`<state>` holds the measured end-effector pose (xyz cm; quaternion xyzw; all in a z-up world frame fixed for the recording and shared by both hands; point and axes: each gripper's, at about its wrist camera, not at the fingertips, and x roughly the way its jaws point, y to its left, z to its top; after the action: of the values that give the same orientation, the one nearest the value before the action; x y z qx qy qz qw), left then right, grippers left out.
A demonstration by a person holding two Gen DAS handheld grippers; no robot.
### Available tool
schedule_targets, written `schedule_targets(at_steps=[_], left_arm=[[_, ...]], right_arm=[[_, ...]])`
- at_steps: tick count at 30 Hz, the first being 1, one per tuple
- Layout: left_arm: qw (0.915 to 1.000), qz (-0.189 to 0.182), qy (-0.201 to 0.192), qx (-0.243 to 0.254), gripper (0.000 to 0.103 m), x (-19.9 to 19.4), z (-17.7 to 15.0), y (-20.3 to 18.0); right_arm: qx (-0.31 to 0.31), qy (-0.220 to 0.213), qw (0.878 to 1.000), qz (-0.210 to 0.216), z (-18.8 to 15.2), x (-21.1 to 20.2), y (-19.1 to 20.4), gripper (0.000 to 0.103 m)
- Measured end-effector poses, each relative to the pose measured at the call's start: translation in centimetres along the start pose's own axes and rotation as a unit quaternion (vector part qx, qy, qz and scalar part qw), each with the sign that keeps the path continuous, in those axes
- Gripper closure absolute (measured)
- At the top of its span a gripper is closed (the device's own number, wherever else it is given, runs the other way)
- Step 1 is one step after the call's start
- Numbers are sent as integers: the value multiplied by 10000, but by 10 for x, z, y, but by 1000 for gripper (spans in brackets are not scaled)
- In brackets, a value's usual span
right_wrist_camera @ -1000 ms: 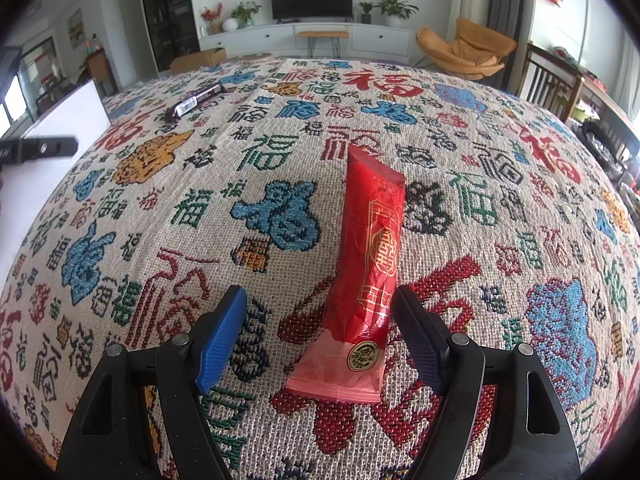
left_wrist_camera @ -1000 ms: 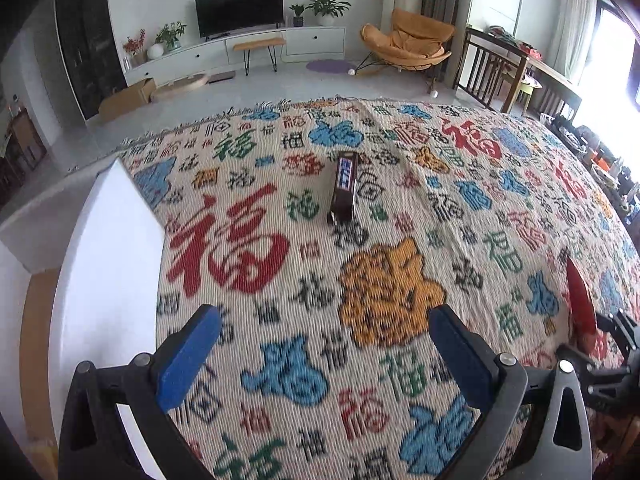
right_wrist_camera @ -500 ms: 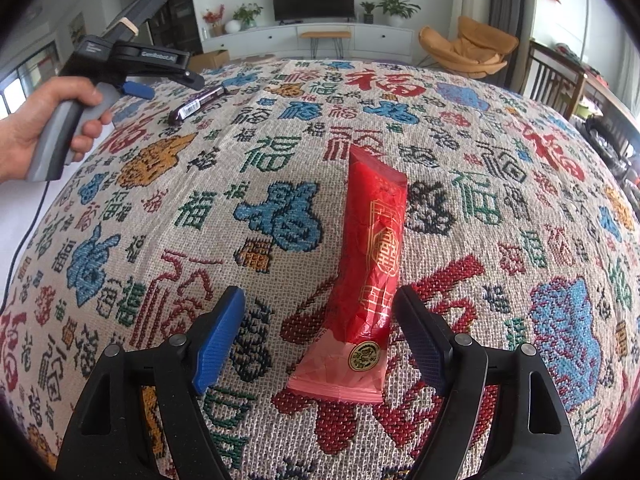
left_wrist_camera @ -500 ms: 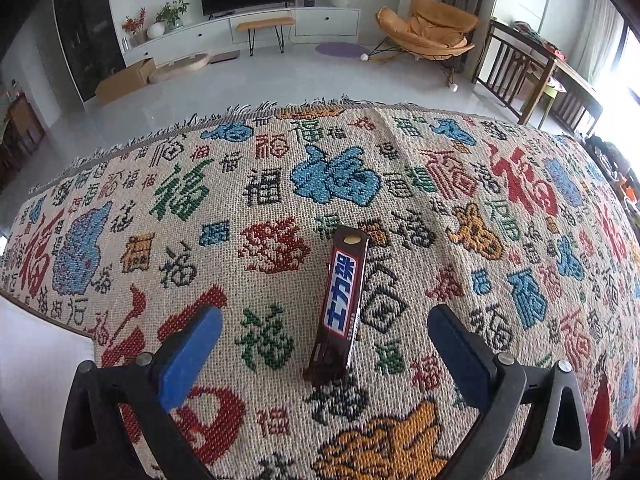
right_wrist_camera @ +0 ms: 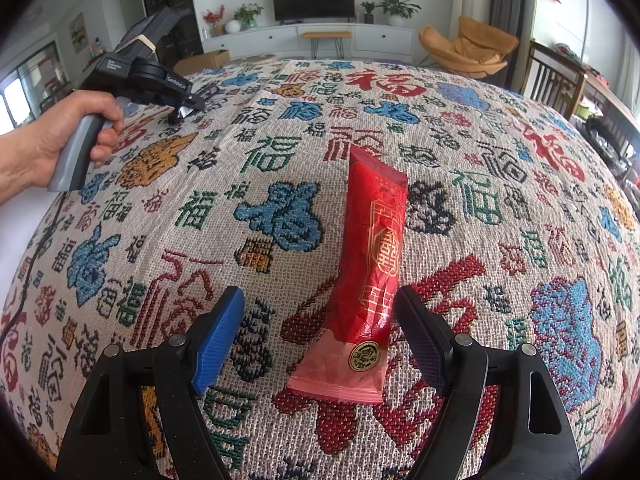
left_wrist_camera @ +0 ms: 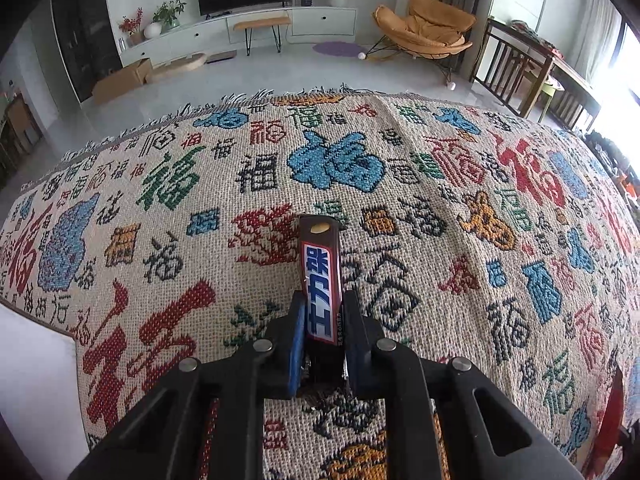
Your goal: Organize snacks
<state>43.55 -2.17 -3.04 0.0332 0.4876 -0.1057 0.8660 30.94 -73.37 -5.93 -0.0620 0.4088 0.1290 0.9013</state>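
A dark brown chocolate bar (left_wrist_camera: 321, 280) with a blue and white label lies lengthwise on the patterned cloth (left_wrist_camera: 440, 200). My left gripper (left_wrist_camera: 323, 320) is shut on its near end. In the right wrist view the left gripper (right_wrist_camera: 176, 96) shows far left, held by a hand (right_wrist_camera: 60, 140), down on the cloth. A long red snack packet (right_wrist_camera: 372, 256) lies on the cloth between the blue pads of my right gripper (right_wrist_camera: 320, 332). The right gripper is open around the packet's near end and does not touch it.
A white box edge (left_wrist_camera: 36, 380) sits at the cloth's left side. A sliver of the red packet (left_wrist_camera: 612, 412) shows at the far right of the left wrist view. Beyond the table are a TV stand, an orange chair and a wooden table.
My left gripper moved forward over the chocolate bar and closed on its near end. My right gripper stayed still, open around the red packet.
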Motion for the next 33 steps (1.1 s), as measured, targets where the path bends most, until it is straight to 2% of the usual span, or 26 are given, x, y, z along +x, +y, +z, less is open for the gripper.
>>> schedule_targets(at_steps=[4, 8, 13, 16, 20, 22, 23, 24, 25, 27, 28, 30, 31, 33], left_arm=[[9999, 29, -126, -76, 86, -21, -27, 7], [9985, -255, -267, -414, 86, -60, -70, 17], [9995, -153, -253, 95, 86, -119, -137, 0], [9995, -226, -198, 118, 86, -151, -178, -9], [9991, -416, -97, 46, 86, -171, -228, -26], [9990, -434, -25, 137, 85, -167, -245, -38], [9990, -405, 12, 180, 81, -164, -251, -44], [9989, -405, 64, 208, 68, -160, -256, -49], [9987, -457, -4, 246, 61, -158, -261, -52], [9982, -431, -200, 357, 14, -159, -266, -59], [9985, -303, -235, 400, 11, -157, -267, -61], [9983, -251, -202, 483, 9, -150, -271, -64], [9977, -178, -306, 570, 8, -150, -273, -66], [9975, -174, -323, 603, 2, -147, -273, -68]], right_arm=[[4, -1, 10000, 5, 0, 0, 1, 23], [-1, 1, 10000, -2, 0, 0, 0, 23], [1, 0, 10000, 0, 0, 0, 0, 23], [-5, 3, 10000, -9, 0, 0, 0, 23], [-29, 11, 10000, -45, 0, 1, 0, 23], [-40, 14, 10000, -63, 0, 1, 0, 23], [-39, 13, 10000, -62, 0, 1, 0, 23], [-32, 11, 10000, -55, 0, 1, 0, 23], [-21, 8, 10000, -53, 0, 1, 0, 23], [1, 8, 10000, -71, 0, 0, -1, 23], [1, 8, 10000, -76, 0, 0, -1, 23], [-10, 13, 10000, -97, -1, 1, -1, 23], [-17, 17, 9999, -112, -1, 1, -1, 23], [-25, 20, 9999, -132, -1, 1, -1, 23]])
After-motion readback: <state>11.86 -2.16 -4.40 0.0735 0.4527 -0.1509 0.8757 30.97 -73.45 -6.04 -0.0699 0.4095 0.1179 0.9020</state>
